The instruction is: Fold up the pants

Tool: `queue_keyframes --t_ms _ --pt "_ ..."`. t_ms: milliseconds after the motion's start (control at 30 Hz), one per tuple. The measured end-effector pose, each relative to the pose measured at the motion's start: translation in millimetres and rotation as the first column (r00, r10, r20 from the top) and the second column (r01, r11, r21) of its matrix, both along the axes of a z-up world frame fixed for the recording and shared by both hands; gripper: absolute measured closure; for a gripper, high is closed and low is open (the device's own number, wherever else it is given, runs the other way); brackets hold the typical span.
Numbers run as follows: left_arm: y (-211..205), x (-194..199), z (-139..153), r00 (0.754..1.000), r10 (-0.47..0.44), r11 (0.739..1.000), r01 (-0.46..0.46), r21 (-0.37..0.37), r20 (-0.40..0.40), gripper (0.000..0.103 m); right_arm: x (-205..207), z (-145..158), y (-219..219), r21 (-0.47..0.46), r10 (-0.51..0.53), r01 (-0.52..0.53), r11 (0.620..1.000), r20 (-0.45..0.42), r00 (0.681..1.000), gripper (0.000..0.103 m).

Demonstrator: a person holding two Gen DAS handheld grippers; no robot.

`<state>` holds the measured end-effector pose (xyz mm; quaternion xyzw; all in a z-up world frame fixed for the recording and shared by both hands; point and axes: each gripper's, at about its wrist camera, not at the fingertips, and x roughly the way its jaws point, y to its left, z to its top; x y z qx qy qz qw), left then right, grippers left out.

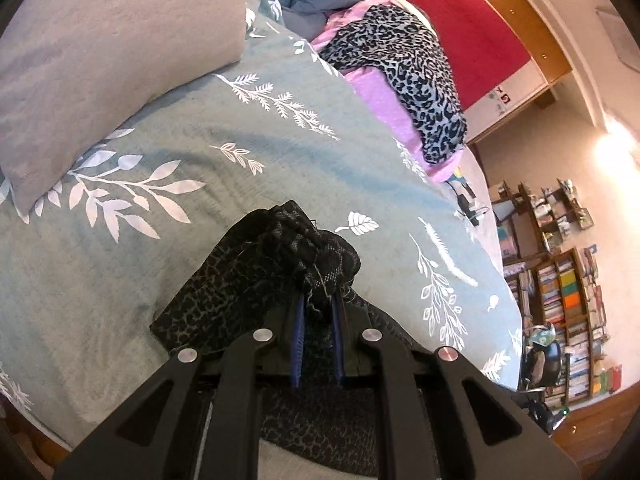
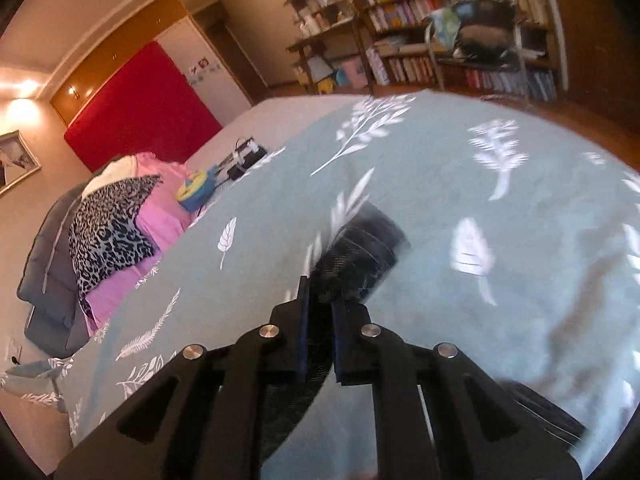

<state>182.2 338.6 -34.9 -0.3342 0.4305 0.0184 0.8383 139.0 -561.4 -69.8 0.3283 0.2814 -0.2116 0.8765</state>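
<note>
The pants [image 1: 256, 280] are dark with a faint grey animal print. In the left wrist view my left gripper [image 1: 320, 300] is shut on a bunched edge of them, lifted above the pale green leaf-print bedspread [image 1: 200, 152]; the cloth drapes down under the fingers. In the right wrist view my right gripper [image 2: 320, 296] is shut on another dark bunch of the pants [image 2: 360, 252], which is blurred and raised off the bedspread [image 2: 500, 220]. A dark strip of cloth hangs below the right fingers.
A grey pillow [image 1: 100, 60] lies at the bed's upper left. A leopard-print garment [image 1: 408, 68] rests on pink cloth [image 1: 384, 96] near the far edge. A yellow and blue object [image 2: 196, 190] sits on the bed. Bookshelves [image 2: 440, 20] and a chair [image 2: 480, 40] stand beyond.
</note>
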Motion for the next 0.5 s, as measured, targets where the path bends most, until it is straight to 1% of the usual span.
queue_keyframes --t_ms 67,133,233,300,367,467,500 --pt "4.6 -9.5 -2.9 1.000 -0.010 1.000 0.010 -0.007 -0.006 0.092 -27.9 1.3 0.6 0.010 -0.007 0.007 1.000 0.001 1.000 0.094" --pt "8.1 -20.7 -8.9 1.000 -0.016 1.000 0.016 -0.002 -0.023 0.092 -65.8 -7.1 4.7 0.018 -0.017 0.018 1.000 -0.031 0.999 0.094" --pt "11.4 -37.9 -26.8 0.997 -0.033 0.999 0.033 -0.009 -0.066 0.092 -117.0 -38.8 9.6 0.051 -0.042 0.048 0.998 -0.110 0.993 0.094" --pt "11.9 -45.5 -39.1 0.995 -0.049 0.999 0.048 -0.014 -0.091 0.092 -135.8 -57.8 10.6 0.077 -0.058 0.069 0.995 -0.138 0.989 0.094" --pt "12.8 -52.2 -50.6 0.992 -0.055 0.998 0.055 -0.003 -0.113 0.092 -150.0 -74.2 12.0 0.091 -0.082 0.097 0.991 -0.157 0.984 0.094" --pt "15.3 -56.6 -64.2 0.989 -0.056 0.998 0.058 0.005 -0.136 0.092 -165.4 -89.0 11.4 0.136 -0.103 0.122 0.983 -0.142 0.985 0.094" --pt "15.4 -57.2 -68.2 0.987 -0.059 0.998 0.061 0.012 -0.147 0.092 -169.7 -93.7 9.1 0.166 -0.108 0.129 0.978 -0.127 0.986 0.088"
